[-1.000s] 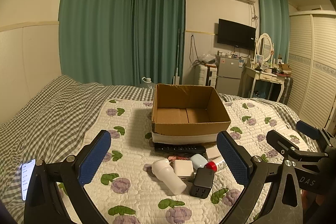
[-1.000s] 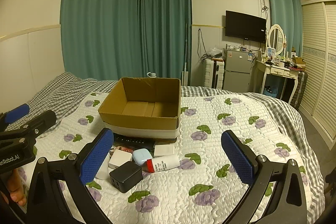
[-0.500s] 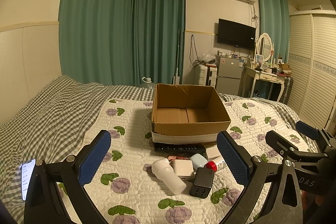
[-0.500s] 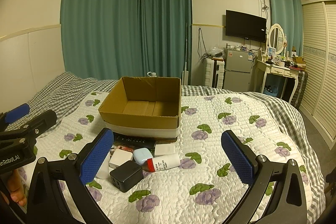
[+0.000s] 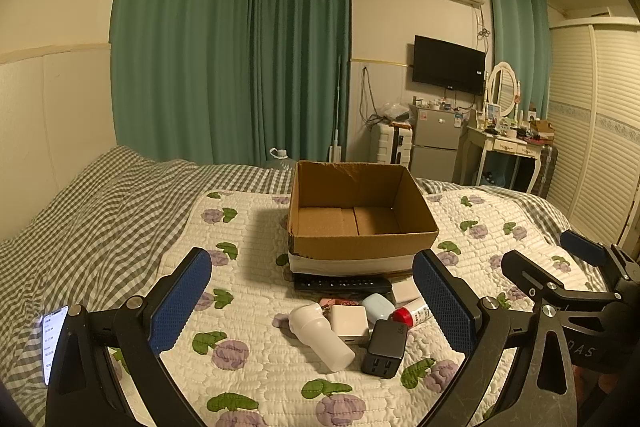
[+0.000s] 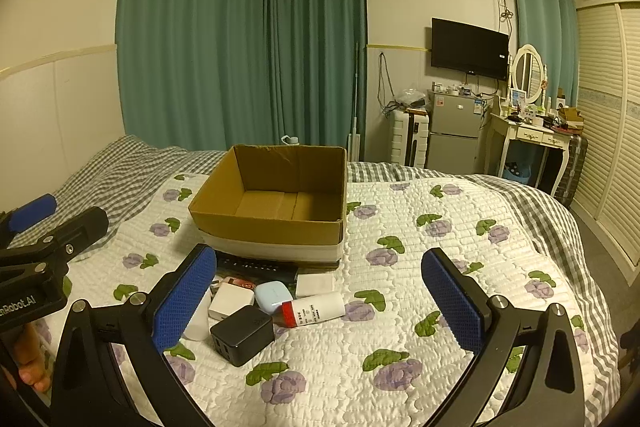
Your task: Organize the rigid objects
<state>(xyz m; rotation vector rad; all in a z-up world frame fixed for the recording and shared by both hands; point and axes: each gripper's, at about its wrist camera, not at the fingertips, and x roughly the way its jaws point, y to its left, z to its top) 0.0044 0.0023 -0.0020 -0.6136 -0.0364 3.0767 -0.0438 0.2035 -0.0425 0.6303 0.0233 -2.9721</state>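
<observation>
An open, empty cardboard box (image 5: 360, 223) (image 6: 276, 203) stands on the quilted bed. Just in front of it lies a cluster: a black remote (image 5: 340, 283), a white bottle (image 5: 320, 337), a white charger (image 5: 349, 321), a black power adapter (image 5: 385, 347) (image 6: 242, 335), a light-blue case (image 6: 273, 294), a red-capped tube (image 6: 314, 309) and a small white box (image 6: 315, 284). My left gripper (image 5: 312, 307) is open and empty, above the cluster. My right gripper (image 6: 320, 303) is open and empty, to the right of the cluster.
A lit phone (image 5: 54, 343) lies on the checked blanket at the left. The floral quilt (image 6: 440, 267) stretches to the right of the box. A fridge (image 6: 454, 135), a dressing table (image 6: 532, 139) and a wardrobe (image 6: 612, 147) stand beyond the bed.
</observation>
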